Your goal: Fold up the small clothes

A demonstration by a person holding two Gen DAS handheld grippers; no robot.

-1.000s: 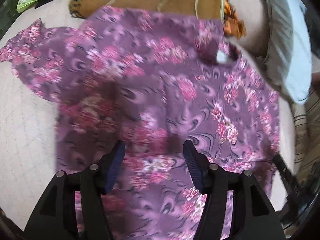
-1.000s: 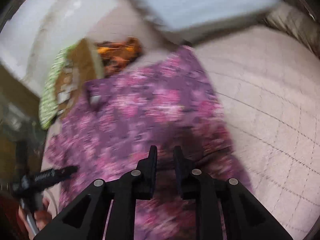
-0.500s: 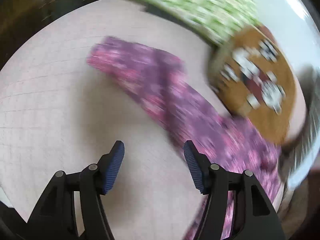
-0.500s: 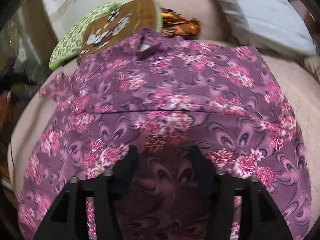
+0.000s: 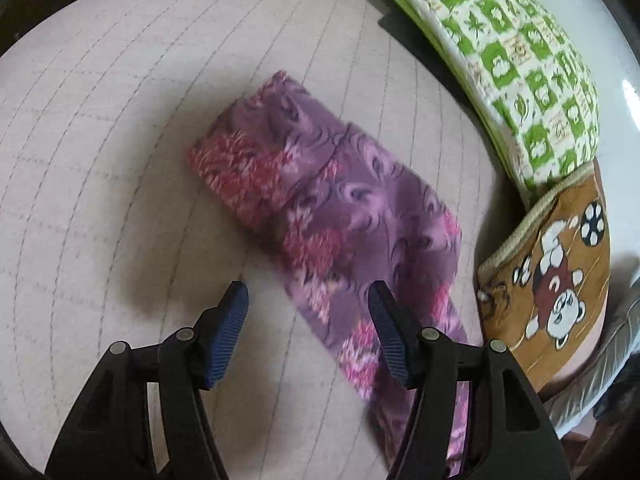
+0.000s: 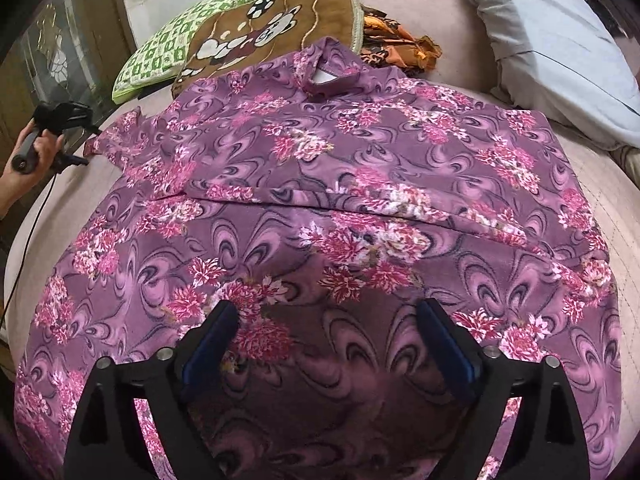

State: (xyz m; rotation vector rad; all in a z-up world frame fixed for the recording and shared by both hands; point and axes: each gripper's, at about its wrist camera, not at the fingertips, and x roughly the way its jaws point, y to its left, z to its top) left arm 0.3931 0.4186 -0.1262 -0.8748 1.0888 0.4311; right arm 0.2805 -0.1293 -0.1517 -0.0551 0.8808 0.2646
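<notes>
nearby, green cushion and brown cushion beside purple shirt

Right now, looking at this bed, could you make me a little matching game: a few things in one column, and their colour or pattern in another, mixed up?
Things:
1. shirt
2. flat cushion
3. folded cloth
4. pillow

Looks:
A. green and white checks
B. plain pale grey-blue
C. purple with pink flowers
D. brown with a cartoon picture

Pairs: 1-C, 2-D, 3-A, 4-B
</notes>
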